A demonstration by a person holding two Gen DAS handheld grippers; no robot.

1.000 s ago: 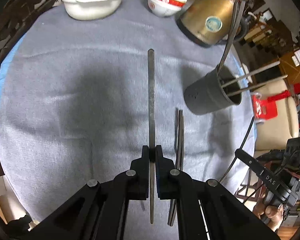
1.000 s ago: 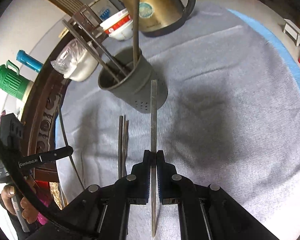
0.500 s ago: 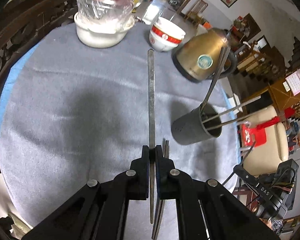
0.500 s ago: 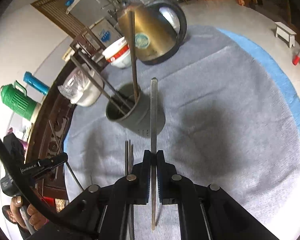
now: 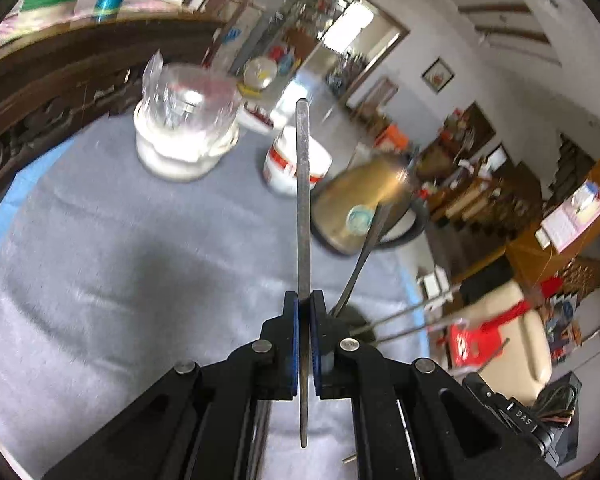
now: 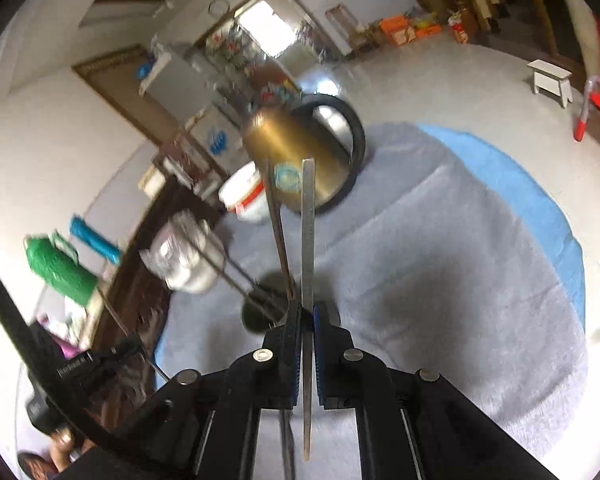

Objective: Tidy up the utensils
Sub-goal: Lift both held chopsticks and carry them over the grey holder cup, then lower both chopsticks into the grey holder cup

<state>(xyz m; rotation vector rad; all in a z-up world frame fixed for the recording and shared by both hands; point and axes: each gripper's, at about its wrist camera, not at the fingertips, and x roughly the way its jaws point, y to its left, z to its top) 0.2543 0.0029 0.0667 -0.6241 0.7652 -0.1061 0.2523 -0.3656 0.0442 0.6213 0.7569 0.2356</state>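
The left hand-held gripper (image 5: 304, 312) was clamped tight on a flat metal utensil (image 5: 302, 200) that stood up between its pads, clear above the grey-clothed worktop (image 5: 120, 280). The right hand-held gripper (image 6: 307, 320) gripped a second flat utensil (image 6: 308, 232) the same way, its jaws closed on the strip. The dark utensil holder (image 6: 260, 308), several long utensils leaning out of it, sat on the worktop just beyond the right gripper's fingertips, with a brass-coloured kettle (image 6: 300, 160) and a red-banded bowl (image 6: 246, 196) farther back.
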